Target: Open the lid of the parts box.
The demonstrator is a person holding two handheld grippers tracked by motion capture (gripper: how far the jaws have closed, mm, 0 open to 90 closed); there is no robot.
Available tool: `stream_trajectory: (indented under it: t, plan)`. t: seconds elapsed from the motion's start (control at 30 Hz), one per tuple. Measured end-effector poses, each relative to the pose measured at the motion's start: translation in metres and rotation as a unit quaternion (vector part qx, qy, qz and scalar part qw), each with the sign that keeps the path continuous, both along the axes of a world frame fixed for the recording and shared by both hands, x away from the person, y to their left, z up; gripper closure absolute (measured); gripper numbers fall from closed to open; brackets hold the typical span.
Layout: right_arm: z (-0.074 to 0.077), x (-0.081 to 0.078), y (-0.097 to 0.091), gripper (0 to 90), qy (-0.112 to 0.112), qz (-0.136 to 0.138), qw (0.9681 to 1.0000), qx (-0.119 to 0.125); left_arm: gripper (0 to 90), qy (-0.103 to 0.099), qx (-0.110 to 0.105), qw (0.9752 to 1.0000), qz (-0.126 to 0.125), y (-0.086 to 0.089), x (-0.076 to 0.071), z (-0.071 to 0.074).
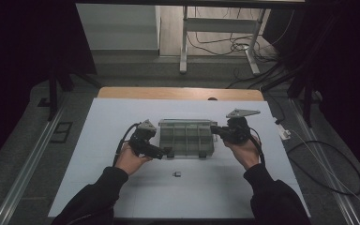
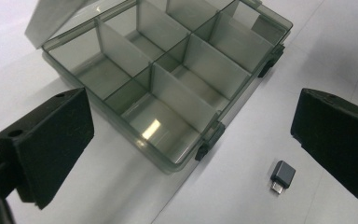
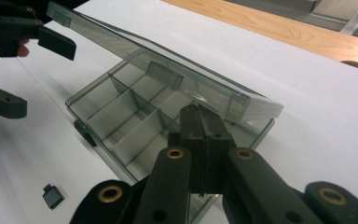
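A compartment box (image 1: 186, 137) of smoky translucent plastic is seen at the middle of the counter (image 1: 122, 117), its hinged lid (image 3: 135, 51) raised and its divided cells empty. A small dark adapter (image 2: 282, 176), matte, rectangular and with a metal plug end, lies on the counter just beside the box's near edge, apart from it. The left gripper (image 2: 186, 140) is held with fingers wide apart and nothing between them, above the box's near left corner. The right gripper (image 3: 204, 149) has its fingers pressed together, empty, at the box's right end. By judgement, the box has been opened; picking up the adapter and placing it in a cell remains.
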State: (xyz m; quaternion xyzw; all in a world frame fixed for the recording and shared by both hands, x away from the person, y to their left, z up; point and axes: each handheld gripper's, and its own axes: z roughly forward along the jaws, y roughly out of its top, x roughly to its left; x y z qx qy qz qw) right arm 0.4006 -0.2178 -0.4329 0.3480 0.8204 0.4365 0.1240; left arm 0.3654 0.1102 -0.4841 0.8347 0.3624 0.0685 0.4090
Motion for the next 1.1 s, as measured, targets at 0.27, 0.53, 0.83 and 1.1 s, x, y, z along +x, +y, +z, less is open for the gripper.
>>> stream_trajectory:
  t: [0.27,0.53,0.83,1.1]
  plan:
    - [0.004,0.006,0.003,88.7,-0.002,-0.001,1.0000,0.003,3.9,0.003,0.009,0.9999,-0.003,-0.009,0.003,-0.003]
    - [0.004,0.012,0.006,88.7,-0.001,-0.004,1.0000,0.005,24.7,0.001,0.015,0.9998,-0.015,-0.019,0.005,-0.004]
    - [0.007,0.017,0.009,88.7,-0.005,-0.004,0.9999,0.008,67.4,0.017,0.005,0.9993,-0.033,-0.028,0.006,-0.005]
    - [0.007,0.021,0.011,88.7,-0.005,-0.006,1.0000,0.006,89.2,0.019,0.028,0.9983,-0.047,-0.037,0.007,-0.012]
